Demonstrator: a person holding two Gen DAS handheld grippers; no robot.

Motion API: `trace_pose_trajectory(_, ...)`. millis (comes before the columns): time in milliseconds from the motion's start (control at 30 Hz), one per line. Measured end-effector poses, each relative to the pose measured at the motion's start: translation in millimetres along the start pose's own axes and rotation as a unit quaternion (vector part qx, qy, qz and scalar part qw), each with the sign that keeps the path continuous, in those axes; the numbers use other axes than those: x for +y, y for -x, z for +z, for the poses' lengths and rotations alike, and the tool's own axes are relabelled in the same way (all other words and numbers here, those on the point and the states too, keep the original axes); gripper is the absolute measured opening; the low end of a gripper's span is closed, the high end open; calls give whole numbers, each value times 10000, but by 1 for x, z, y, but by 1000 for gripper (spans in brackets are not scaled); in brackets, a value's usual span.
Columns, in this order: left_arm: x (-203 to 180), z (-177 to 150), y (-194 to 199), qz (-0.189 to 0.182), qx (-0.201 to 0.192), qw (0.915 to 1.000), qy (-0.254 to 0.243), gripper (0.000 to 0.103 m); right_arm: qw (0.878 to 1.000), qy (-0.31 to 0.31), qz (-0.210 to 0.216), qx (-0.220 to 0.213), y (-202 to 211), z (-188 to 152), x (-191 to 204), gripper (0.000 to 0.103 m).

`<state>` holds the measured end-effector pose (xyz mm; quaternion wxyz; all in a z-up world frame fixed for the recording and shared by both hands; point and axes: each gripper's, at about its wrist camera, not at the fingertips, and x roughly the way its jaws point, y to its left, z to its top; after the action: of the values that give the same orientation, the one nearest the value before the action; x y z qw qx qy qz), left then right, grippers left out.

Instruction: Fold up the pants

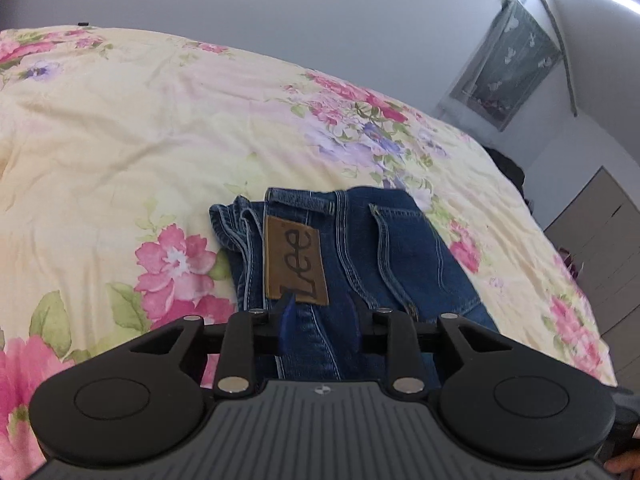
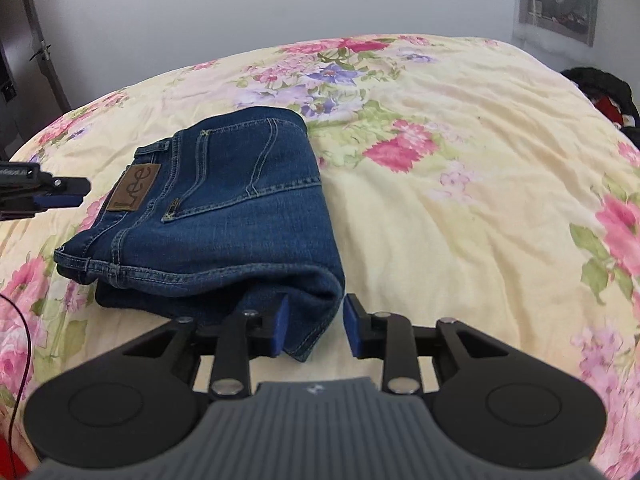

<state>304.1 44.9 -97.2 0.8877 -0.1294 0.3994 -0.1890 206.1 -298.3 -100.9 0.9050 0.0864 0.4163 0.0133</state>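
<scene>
We see folded jeans (image 2: 208, 216) on floral bedspread (image 2: 460, 208), right gripper (image 2: 316, 326) unclenched w/ a denim corner btwn its pads, left gripper (image 1: 320, 320) seemingly released too, so pulling away could snag & undo the fold.

You had a floral bedspread (image 1: 120, 128) filling the frame's middle, a hanging cloth (image 1: 508, 64) at upper right, and grey drawers (image 1: 600, 232) at right.
</scene>
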Motion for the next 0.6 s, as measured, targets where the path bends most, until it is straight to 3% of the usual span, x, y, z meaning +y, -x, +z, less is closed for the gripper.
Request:
trace_pose_trajectory(67, -6, -11, -11, 189, 253, 9994, -151, 20, 9986, -501, 164, 18, -7, -1, -8, 32)
trace_pose_trajectory(167, -1, -24, -29, 500, 522, 9972, -204, 15, 9931, -1098, 344, 216, -22, -2, -16, 32)
trace_pose_trajectory(200, 3, -27, -33, 525, 558, 9969, -152, 15, 9923, -1139, 352, 350, -26, -5, -17, 12)
trace_pose_trajectory(233, 5, -28, -35, 563, 585, 9966, -157, 10, 9928, -1071, 277, 466, -28, -7, -16, 1)
trace_pose_trajectory(333, 11, -28, -39, 575, 677, 9959, -143, 9, 9962, -617, -15, 623, -28, -16, -19, 0)
trace_pose_trajectory(600, 16, -32, -43, 734, 739, 9944, -149, 9, 9948, -539, -59, 865, -44, -23, -25, 0)
